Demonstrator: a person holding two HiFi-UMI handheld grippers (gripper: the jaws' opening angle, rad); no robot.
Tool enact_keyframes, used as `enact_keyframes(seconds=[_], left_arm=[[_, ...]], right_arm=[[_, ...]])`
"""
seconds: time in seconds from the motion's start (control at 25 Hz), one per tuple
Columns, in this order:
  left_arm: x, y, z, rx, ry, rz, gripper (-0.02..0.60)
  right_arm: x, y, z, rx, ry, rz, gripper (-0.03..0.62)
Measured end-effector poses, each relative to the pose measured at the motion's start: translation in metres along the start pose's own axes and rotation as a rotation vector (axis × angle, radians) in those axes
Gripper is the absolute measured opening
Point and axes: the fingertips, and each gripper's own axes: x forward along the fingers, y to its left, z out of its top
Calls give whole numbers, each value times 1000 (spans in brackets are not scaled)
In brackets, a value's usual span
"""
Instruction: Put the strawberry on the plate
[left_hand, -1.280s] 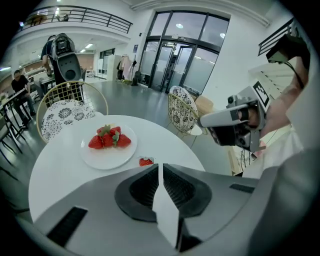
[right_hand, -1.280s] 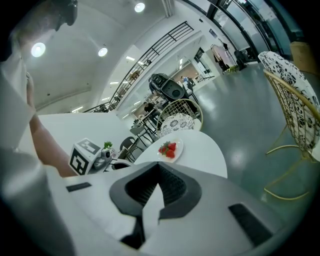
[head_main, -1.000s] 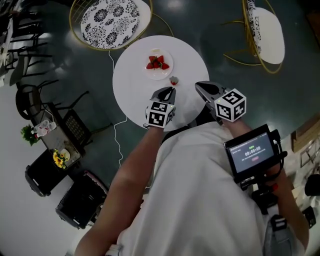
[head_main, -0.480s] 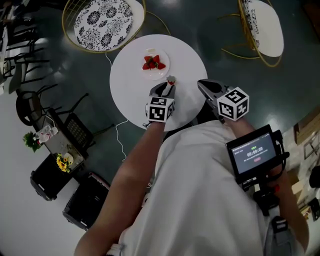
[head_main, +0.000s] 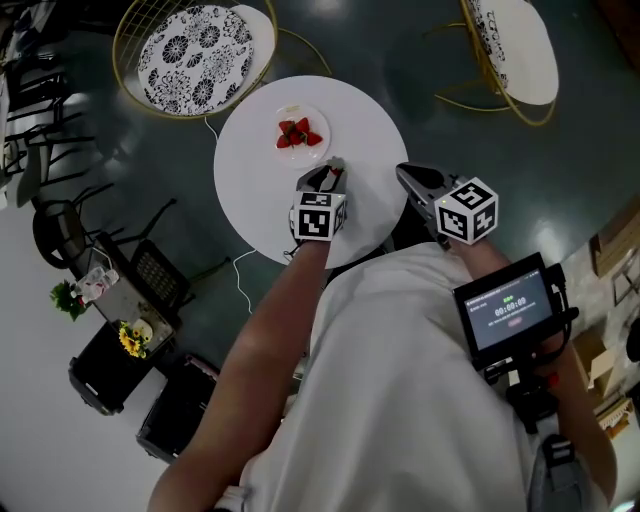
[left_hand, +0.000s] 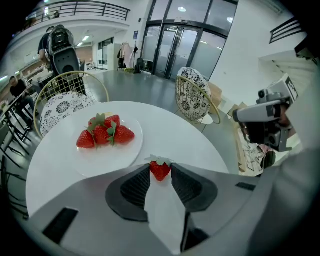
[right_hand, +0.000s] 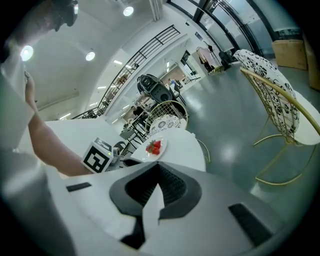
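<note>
**Head view.** A round white table (head_main: 260, 190) stands on a dark, glossy floor (head_main: 420, 90), with a patterned chair (head_main: 195, 45) at upper left. The plate (head_main: 300, 118) near the table's far edge holds a cluster of strawberries (head_main: 299, 134). The left gripper (head_main: 328, 168) hangs over the table below the plate. The right gripper (head_main: 405, 172) is beyond the table's right rim. The loose berry is hidden here.

**Left gripper view.** This view shows that berry: the strawberry (left_hand: 160, 171) sits on the table between the jaw tips, lower right of the plate. The jaws have just been opening and stand spread, flanking the fruit without pinching it. Its leafy cap is at the top of the frame and its point at the bottom, so the long axis follows the gap. Glass doors (left_hand: 175, 45) line the back of the room.

**Right gripper view.** The jaw tips meet, with nothing between them. A railed balcony (right_hand: 145, 47) runs at upper centre.
</note>
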Motion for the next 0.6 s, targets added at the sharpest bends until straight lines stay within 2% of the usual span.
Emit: enact_keyframes(seconds=[0.2,0.6], left_arm=[[3,-1,3,31,2,6,115],[-1,-3,7,19,-26,-13,115]], right_arm=[[-1,-3,0,5,-5,-8,8],[0,-2,1,-6,0,-7,8]])
